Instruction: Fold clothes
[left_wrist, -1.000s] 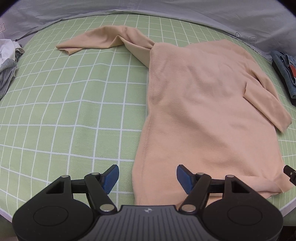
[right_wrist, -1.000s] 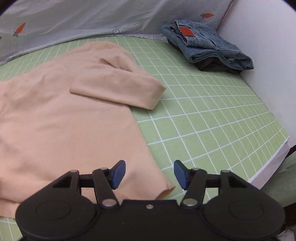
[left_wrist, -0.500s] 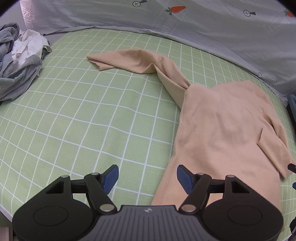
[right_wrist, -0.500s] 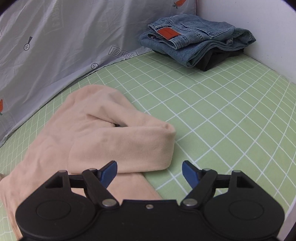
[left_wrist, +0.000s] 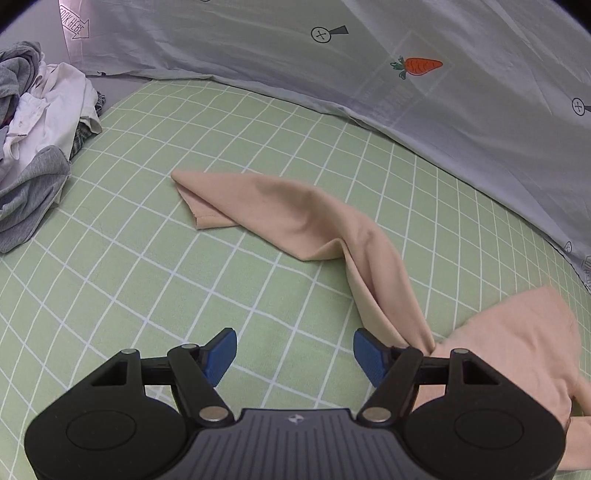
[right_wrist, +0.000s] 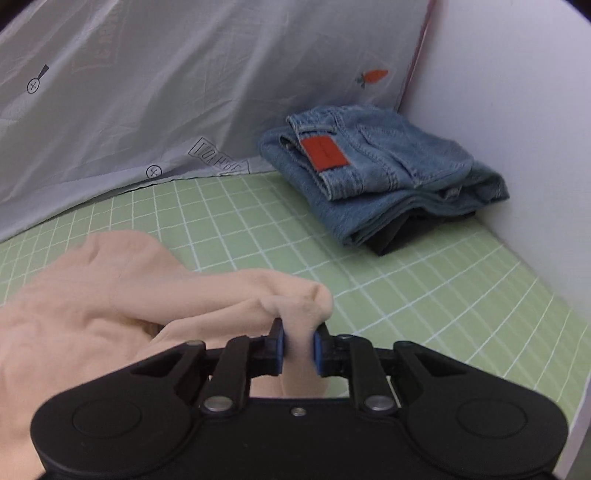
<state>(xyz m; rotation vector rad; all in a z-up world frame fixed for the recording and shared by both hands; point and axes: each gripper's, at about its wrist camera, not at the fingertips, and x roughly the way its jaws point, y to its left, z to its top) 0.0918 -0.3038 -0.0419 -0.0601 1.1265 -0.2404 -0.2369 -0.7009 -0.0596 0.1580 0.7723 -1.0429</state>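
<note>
Left gripper (left_wrist: 294, 352): fingers apart over bare green checked sheet (left_wrist: 147, 258), holding nothing.
Right gripper (right_wrist: 298, 350): fingers clamped on the peach top (right_wrist: 110, 295) at its sleeve end.
Peach top: other sleeve (left_wrist: 295, 218) lies outstretched, seen only by the left wrist view.
Edges: folded jeans (right_wrist: 369, 173) against the wall, seen only by the right wrist view; clothes pile (left_wrist: 33, 147) at far left.

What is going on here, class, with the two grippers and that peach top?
A person is folding a peach long-sleeved top on a green grid mat. The right gripper is shut on the end of one sleeve. The left gripper is open and empty above the mat, facing the other sleeve, which lies stretched out flat. Folded jeans sit in the far corner and a heap of unfolded clothes waits at the mat's left edge.
</note>
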